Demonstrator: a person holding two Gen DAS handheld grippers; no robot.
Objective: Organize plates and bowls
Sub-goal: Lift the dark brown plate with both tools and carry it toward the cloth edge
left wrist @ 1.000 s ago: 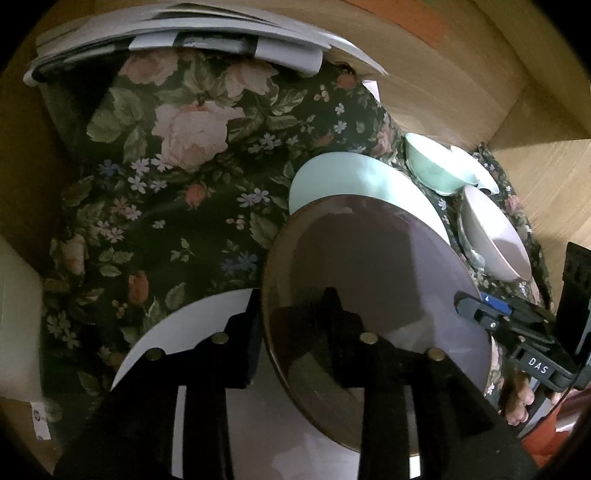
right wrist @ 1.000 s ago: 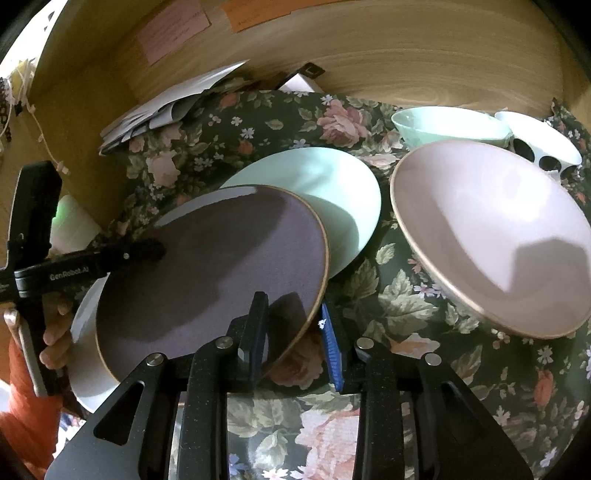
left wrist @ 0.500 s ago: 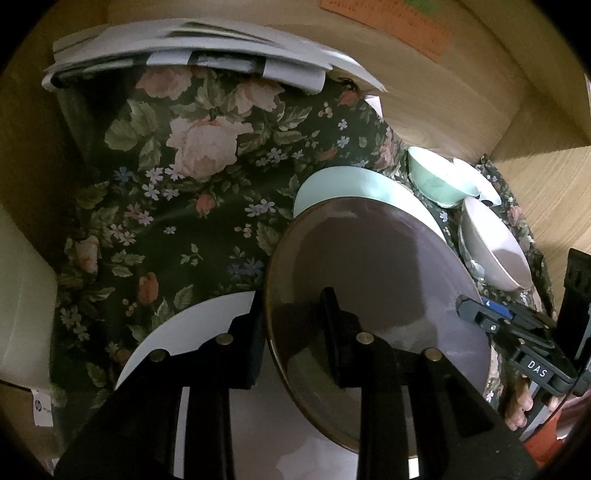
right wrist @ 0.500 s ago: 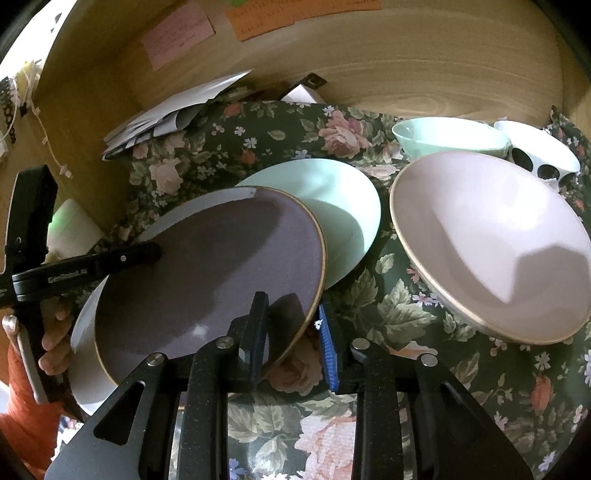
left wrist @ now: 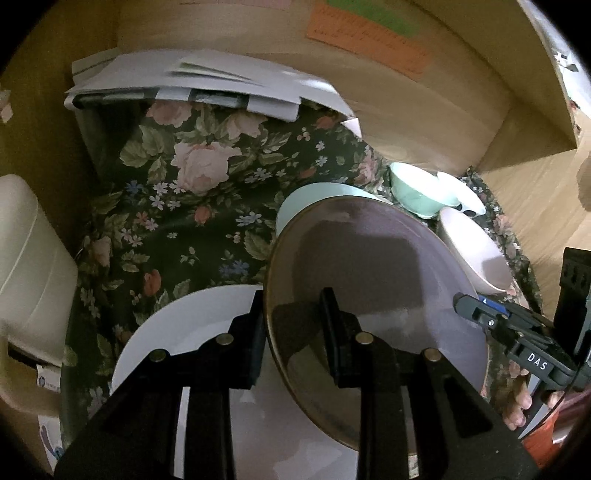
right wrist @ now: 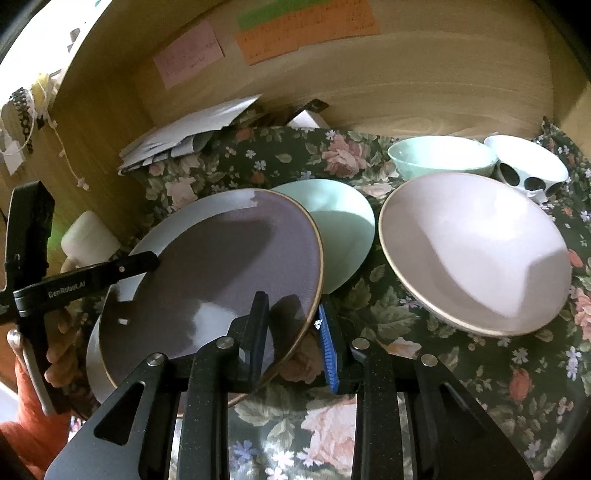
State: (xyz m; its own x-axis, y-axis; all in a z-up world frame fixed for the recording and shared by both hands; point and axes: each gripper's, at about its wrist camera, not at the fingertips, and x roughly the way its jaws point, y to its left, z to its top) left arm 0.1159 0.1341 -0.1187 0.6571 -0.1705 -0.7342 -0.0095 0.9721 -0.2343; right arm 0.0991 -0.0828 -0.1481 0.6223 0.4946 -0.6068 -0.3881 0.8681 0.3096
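Left wrist view: the left claw pinches the purple plate's near rim. The right claw grips its opposite edge, holding it tilted above the white plate.

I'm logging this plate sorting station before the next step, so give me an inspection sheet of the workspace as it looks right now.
Surface: dark floral cloth over a wooden desk.
Job's things: purple plate tilted, overlapping a white plate and a mint plate; pink bowl beside it; mint bowl and white spotted bowl at the back.
Clutter: stack of papers; white plastic container.
Grippers: left gripper and right gripper each have fingers either side of the purple plate's rim.
Cables: white cord on the left wall.
Surroundings: wooden back panel with sticky notes.
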